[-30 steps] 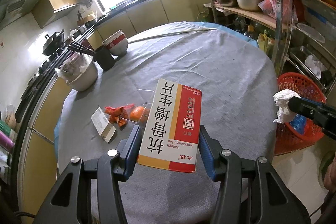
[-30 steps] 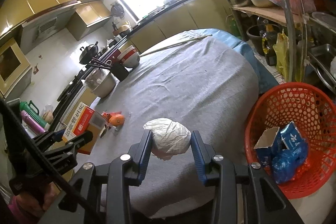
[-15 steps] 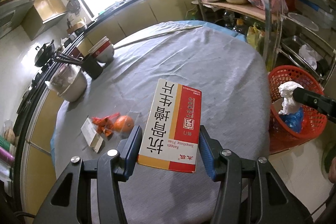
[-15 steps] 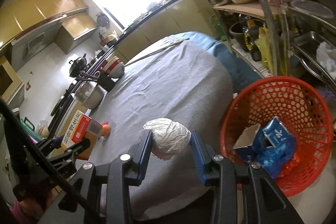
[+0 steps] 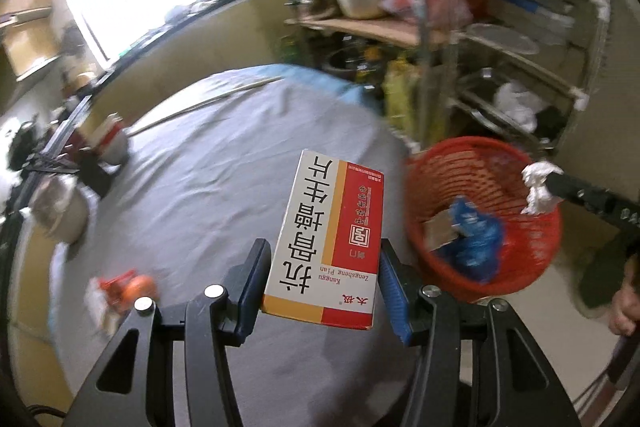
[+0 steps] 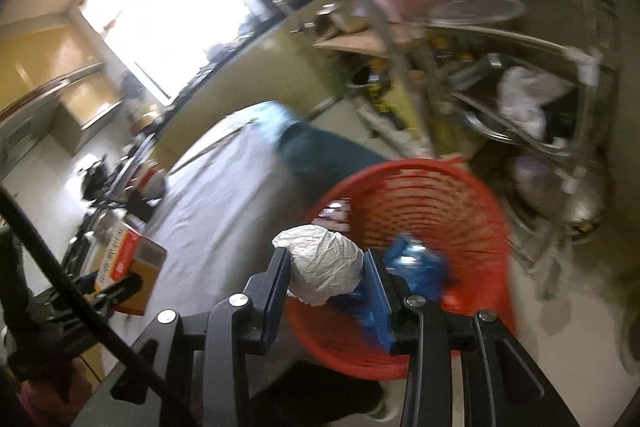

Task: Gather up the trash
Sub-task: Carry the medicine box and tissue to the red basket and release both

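Note:
My left gripper [image 5: 325,281] is shut on a red, white and yellow medicine box [image 5: 332,235], held above the grey table's near edge. The box also shows in the right wrist view [image 6: 130,267]. My right gripper [image 6: 326,287] is shut on a crumpled white paper ball [image 6: 324,269], held over the near rim of the red mesh basket [image 6: 452,203]. In the left wrist view the paper ball [image 5: 538,187] hangs over the basket [image 5: 460,183], which holds blue wrappers [image 5: 476,231] and a small carton [image 5: 440,229].
The grey-clothed table [image 5: 224,155] carries orange wrappers [image 5: 126,285], bowls [image 5: 60,211] and a dark holder [image 5: 94,173] at its left. A metal shelf rack [image 5: 500,39] with pots stands behind the basket. A kitchen counter [image 5: 168,55] runs along the back.
Both grippers swung right toward the basket. The paper ball moved from over the table edge to over the basket's rim. The box moved closer to the basket.

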`<action>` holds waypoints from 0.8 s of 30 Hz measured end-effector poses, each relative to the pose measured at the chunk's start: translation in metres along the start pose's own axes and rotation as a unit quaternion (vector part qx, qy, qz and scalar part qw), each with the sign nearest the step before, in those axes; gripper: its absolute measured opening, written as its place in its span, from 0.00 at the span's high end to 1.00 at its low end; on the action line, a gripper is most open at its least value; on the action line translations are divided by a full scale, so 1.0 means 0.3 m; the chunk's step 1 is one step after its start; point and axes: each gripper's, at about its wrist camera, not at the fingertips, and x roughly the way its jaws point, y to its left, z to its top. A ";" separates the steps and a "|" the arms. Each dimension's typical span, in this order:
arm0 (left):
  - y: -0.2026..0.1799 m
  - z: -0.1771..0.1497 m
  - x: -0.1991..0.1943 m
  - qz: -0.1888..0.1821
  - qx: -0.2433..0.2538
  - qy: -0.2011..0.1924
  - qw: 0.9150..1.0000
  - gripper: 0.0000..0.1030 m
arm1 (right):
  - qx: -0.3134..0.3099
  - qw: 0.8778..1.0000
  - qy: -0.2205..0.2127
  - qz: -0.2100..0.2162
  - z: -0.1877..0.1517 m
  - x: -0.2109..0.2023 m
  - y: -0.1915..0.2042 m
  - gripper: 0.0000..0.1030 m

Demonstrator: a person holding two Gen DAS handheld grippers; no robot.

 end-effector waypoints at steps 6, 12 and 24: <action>-0.125 0.060 0.072 -0.095 0.003 0.022 0.995 0.47 | 0.033 0.999 -0.001 -0.042 -0.006 -0.032 -0.127 0.61; -0.211 0.107 0.133 -0.148 0.010 0.045 0.988 0.46 | 0.035 0.997 0.022 -0.059 -0.021 -0.002 -0.164 0.61; -0.238 0.125 0.176 -0.167 0.029 0.068 0.983 0.43 | 0.081 0.993 0.065 -0.065 -0.049 0.072 -0.223 0.44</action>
